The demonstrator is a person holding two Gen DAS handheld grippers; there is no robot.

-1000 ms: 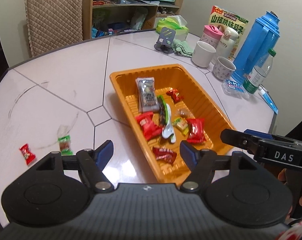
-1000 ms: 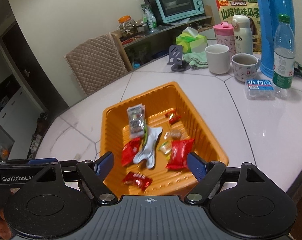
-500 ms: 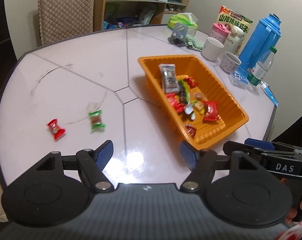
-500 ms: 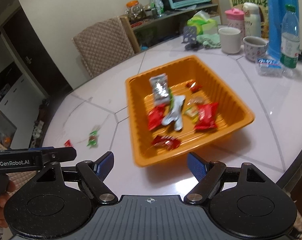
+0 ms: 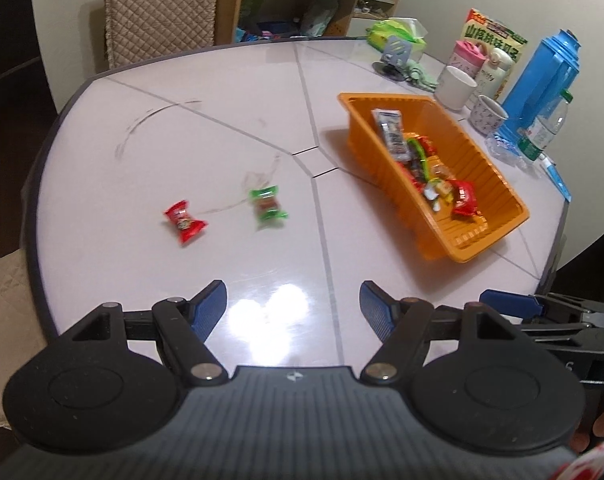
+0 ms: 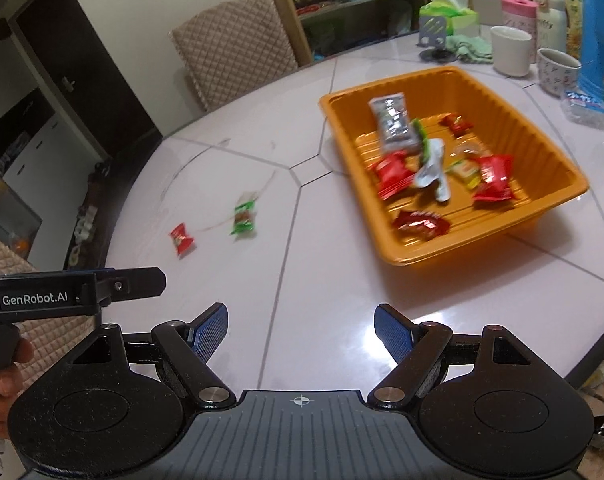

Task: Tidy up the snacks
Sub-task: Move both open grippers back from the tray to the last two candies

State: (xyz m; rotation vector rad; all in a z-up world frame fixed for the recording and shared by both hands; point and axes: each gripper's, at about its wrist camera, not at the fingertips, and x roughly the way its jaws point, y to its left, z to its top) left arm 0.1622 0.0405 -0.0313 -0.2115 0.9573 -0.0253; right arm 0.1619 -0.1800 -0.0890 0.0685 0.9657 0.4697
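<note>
An orange tray (image 5: 483,242) (image 6: 541,216) on the white table holds several wrapped snacks, among them a grey packet (image 6: 393,124) and red packets (image 6: 493,178). Two snacks lie loose on the table left of the tray: a red candy (image 5: 185,222) (image 6: 182,239) and a green candy (image 5: 268,208) (image 6: 244,218). My left gripper (image 5: 293,306) is open and empty, above the table's near edge, well short of the candies. My right gripper (image 6: 301,328) is open and empty, also near the table's front edge.
At the back right stand a blue thermos (image 5: 541,80), a water bottle (image 5: 545,128), two cups (image 5: 455,88), a pink cup, a snack bag and a phone stand (image 5: 395,60). A quilted chair (image 5: 158,8) and a shelf with a toaster oven are behind the table.
Both grippers have pulled back and swung left from over the tray. The two loose candies have come nearer the middle of both views; the tray has shifted to the right.
</note>
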